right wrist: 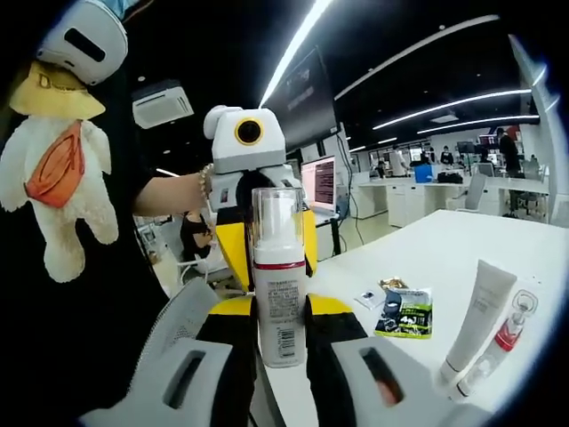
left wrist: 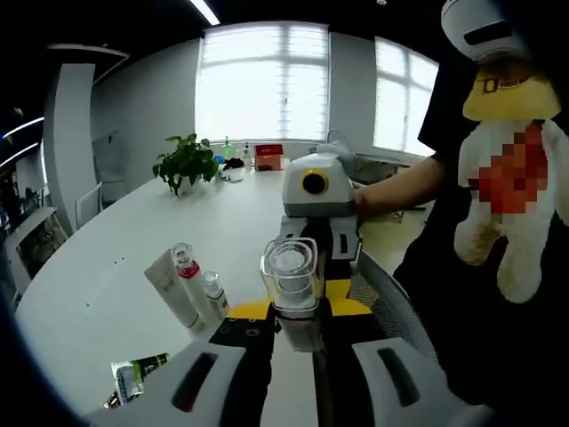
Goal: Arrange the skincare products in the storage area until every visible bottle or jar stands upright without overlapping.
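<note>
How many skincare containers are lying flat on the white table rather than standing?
3, side by side: a white tube, a red-collared pump bottle and a small bottle beside it. The foam bottle stands upright between both grippers. Others may be hidden.

Both views face each other at close range across the white table (left wrist: 107, 267), sharing the clear-capped bottle (right wrist: 278, 276).

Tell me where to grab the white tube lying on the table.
Grip the white tube across its flat mid-body, coming from above. It lies on the table close beside the red-collared bottle, so closing across the thin faces, away from that neighbour, seems safest.
</note>
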